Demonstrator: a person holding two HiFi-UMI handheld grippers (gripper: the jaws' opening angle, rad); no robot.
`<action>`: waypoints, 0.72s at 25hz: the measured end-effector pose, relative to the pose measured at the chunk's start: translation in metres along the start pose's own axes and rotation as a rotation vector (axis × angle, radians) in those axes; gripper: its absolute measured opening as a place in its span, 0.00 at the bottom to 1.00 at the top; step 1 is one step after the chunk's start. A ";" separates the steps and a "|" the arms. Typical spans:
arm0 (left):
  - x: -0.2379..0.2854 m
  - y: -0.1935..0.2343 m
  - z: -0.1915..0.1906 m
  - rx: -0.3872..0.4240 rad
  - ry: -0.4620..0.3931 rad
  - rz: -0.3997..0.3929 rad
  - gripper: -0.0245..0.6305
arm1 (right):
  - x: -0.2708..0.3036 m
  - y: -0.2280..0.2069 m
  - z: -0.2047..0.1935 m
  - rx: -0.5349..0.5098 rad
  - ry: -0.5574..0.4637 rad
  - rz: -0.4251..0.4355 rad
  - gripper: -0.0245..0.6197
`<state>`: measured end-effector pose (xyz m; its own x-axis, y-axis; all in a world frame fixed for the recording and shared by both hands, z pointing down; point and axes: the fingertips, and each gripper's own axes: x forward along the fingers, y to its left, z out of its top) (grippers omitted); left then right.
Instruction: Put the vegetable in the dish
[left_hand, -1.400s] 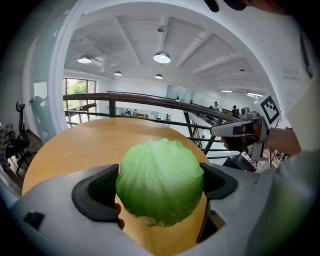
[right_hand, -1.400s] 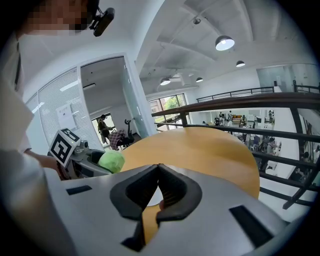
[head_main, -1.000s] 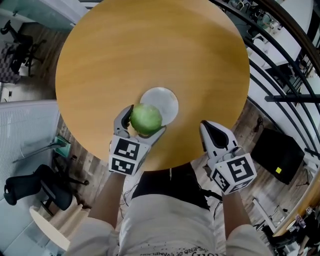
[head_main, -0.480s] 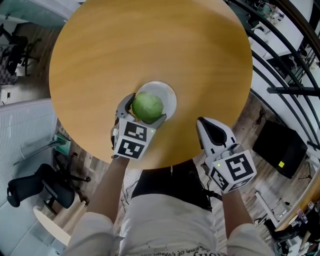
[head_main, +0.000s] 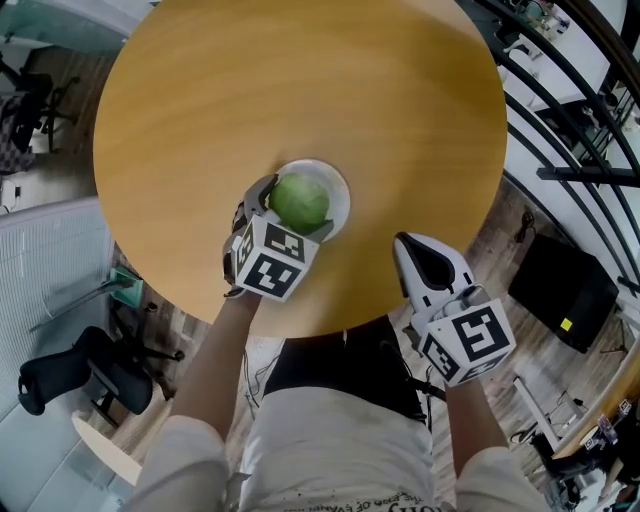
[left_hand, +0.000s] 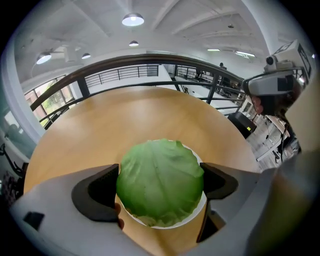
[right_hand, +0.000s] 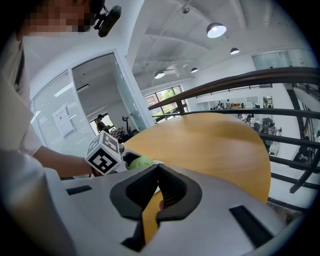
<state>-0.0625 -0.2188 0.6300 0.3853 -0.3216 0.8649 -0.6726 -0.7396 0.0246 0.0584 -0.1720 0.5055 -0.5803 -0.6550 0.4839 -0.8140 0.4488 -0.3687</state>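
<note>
A round green cabbage (head_main: 300, 200) sits between the jaws of my left gripper (head_main: 296, 212), which is shut on it. The cabbage (left_hand: 161, 181) hangs directly over a small white dish (left_hand: 200, 205) on the round wooden table (head_main: 300, 90). The dish's rim (head_main: 338, 190) shows past the cabbage in the head view. My right gripper (head_main: 425, 262) is shut and empty, held off the table's near edge to the right. In the right gripper view its jaws (right_hand: 157, 187) meet, with the left gripper's marker cube (right_hand: 105, 155) and the cabbage (right_hand: 141, 161) beyond.
The wooden table top (left_hand: 150, 115) stretches bare beyond the dish. A black railing (head_main: 570, 120) curves past the table's right side. An office chair (head_main: 80, 380) stands on the floor at lower left.
My left gripper has carried the cabbage forward, from the dish's near edge to right over the dish. The right gripper has barely moved.
</note>
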 end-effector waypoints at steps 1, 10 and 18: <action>0.002 0.000 -0.001 0.010 0.011 0.001 0.79 | 0.000 0.000 0.000 0.002 0.001 0.000 0.07; 0.014 -0.002 -0.006 0.020 0.047 -0.004 0.79 | -0.002 -0.005 -0.006 0.022 0.005 -0.004 0.07; 0.018 -0.003 -0.006 0.005 0.062 -0.043 0.79 | -0.002 -0.007 -0.008 0.033 0.006 -0.004 0.07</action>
<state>-0.0578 -0.2187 0.6487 0.3740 -0.2526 0.8923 -0.6531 -0.7549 0.0600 0.0655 -0.1689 0.5130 -0.5776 -0.6530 0.4899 -0.8149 0.4259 -0.3931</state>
